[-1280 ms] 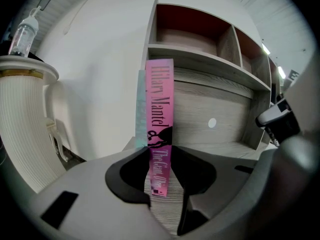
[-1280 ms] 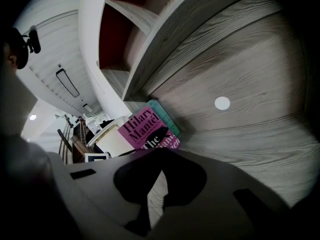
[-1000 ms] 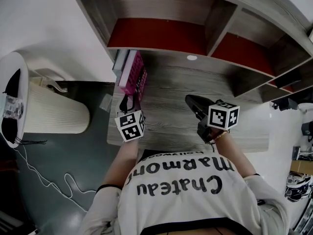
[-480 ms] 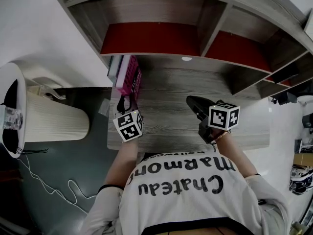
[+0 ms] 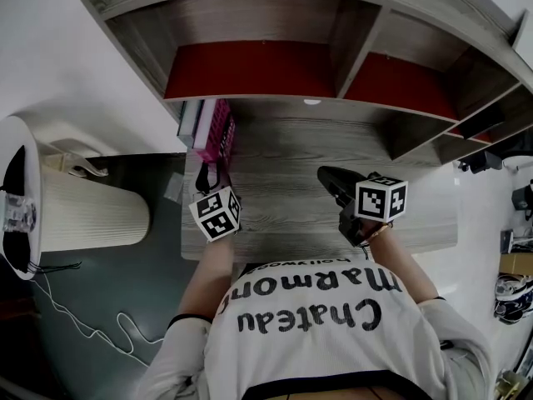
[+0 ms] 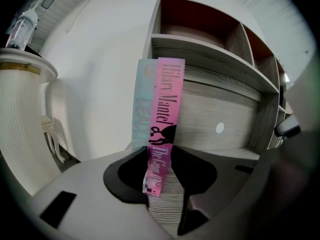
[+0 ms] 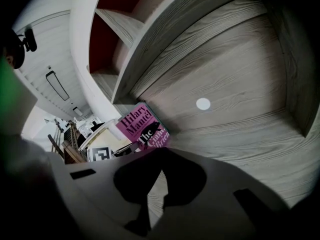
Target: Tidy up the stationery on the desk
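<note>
The left hand-held gripper point(image 5: 213, 173) had its jaws closed on the spine edge of the pink book point(image 6: 167, 109). The book stood upright at the left rear of the tabletop point(image 5: 291, 223), just under the shelf point(image 5: 275, 100), with a teal book point(image 6: 144, 104) close on its left. It lay straight ahead of that hand-held gripper, its long axis vertical and its spine facing back along the jaws. The right hand-held gripper point(image 5: 327, 176) hovered well apart to the right, jaws together on nothing, so the left was plainly the nearer. This fitted a book just stood in its place and due for release, or one just gripped for moving elsewhere; the scene did not settle which
</note>
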A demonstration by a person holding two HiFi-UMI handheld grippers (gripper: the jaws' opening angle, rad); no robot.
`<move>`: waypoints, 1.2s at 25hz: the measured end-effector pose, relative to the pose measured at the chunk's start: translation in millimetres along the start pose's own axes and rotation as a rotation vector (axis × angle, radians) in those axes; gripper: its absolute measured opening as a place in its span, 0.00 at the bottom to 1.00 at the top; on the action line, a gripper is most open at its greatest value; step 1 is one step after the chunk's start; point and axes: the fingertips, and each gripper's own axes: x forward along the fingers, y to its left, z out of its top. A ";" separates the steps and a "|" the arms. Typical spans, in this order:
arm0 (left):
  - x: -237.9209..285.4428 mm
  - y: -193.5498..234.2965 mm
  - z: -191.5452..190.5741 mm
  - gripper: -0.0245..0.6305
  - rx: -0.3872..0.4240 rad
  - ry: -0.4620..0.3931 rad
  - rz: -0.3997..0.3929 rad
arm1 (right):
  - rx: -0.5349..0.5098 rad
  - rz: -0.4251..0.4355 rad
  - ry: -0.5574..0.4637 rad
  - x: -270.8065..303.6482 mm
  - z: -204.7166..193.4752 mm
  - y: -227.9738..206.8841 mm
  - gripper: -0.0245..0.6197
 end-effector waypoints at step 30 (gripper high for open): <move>15.4 -2.2 2.6 0.30 -0.042 0.050 -0.109 | 0.027 -0.099 -0.067 -10.5 -12.1 18.0 0.06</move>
